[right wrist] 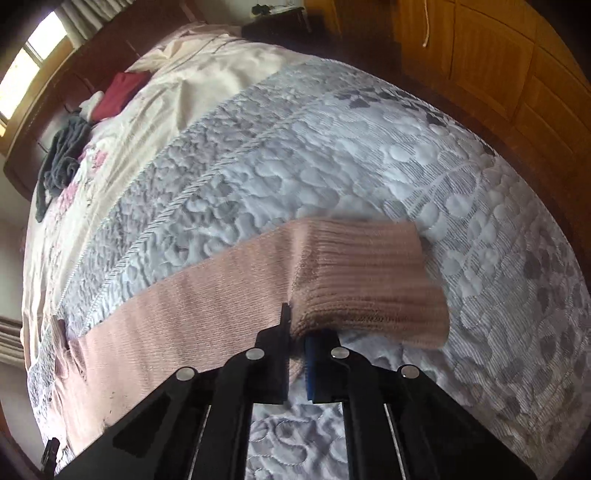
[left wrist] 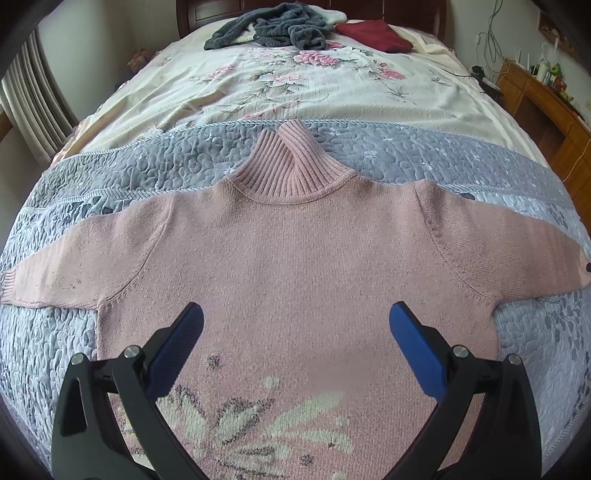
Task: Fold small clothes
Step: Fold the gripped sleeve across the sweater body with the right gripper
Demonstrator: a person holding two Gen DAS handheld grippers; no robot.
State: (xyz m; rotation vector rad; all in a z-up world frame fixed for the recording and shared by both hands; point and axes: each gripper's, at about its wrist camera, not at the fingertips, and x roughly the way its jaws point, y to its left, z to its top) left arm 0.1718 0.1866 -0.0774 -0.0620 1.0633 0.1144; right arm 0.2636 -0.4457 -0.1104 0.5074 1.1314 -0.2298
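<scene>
Sweater, pink knit, lies flat on the bed, front up, on the grey quilted cover. Ribbed collar points toward the headboard; both sleeves are spread out to the sides of the body. A cream and grey flower pattern sits on the lower part of the sweater, nearest the left camera.

Left gripper hovers over the lower middle of the sweater. Its fingers are spread wide, blue pads facing inward, nothing between them.

Right gripper is at the outer end of the sweater's right sleeve. Its fingers are drawn close together on the near edge of the ribbed cuff, gripping it. The cuff is raised off the cover and blurred; the rest of the sleeve runs back toward the sweater body, lying on the cover.

Beyond the sweater's collar, the floral sheet covers the upper bed. Past that, near the headboard: a crumpled dark grey garment and, just beside it, a folded dark red one. No containers in either view.

Wooden cabinets stand beyond the bed on the sweater's right-sleeve side. A window is visible in the right view, off past the headboard.
</scene>
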